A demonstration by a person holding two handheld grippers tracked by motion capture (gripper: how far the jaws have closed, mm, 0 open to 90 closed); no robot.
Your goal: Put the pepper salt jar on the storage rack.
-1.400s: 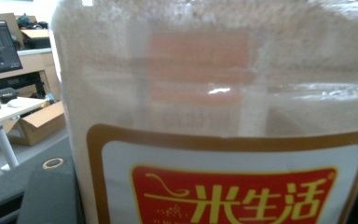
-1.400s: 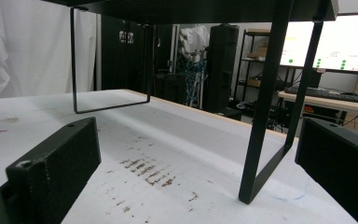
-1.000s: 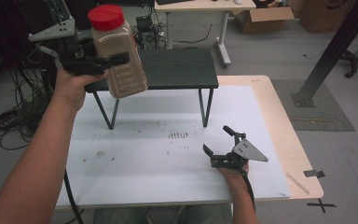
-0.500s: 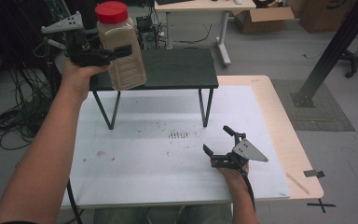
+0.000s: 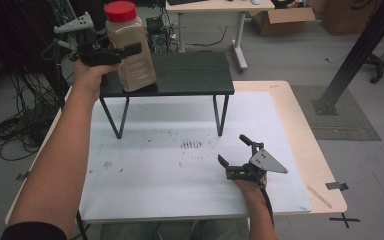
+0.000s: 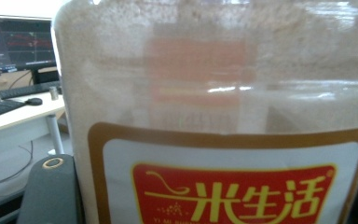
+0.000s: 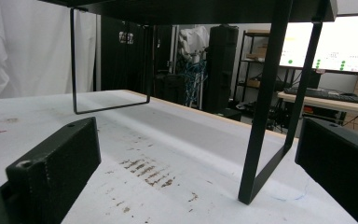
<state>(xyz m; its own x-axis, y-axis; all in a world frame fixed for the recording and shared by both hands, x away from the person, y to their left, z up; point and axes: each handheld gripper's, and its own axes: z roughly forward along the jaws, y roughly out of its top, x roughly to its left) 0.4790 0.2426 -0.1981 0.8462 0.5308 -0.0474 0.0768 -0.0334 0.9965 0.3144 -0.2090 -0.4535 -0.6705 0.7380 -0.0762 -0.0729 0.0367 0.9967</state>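
One jar with a red lid, full of pale powder, is pinched in the left gripper at the far left, its base at the left end of the one black shelf, slightly tilted; can't tell if it touches. One right gripper rests near right on the white table, jaws spread wide, nothing between. Two grippers, one jar, one shelf.

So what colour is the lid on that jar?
Red. The lid on the jar shows best in the high view.
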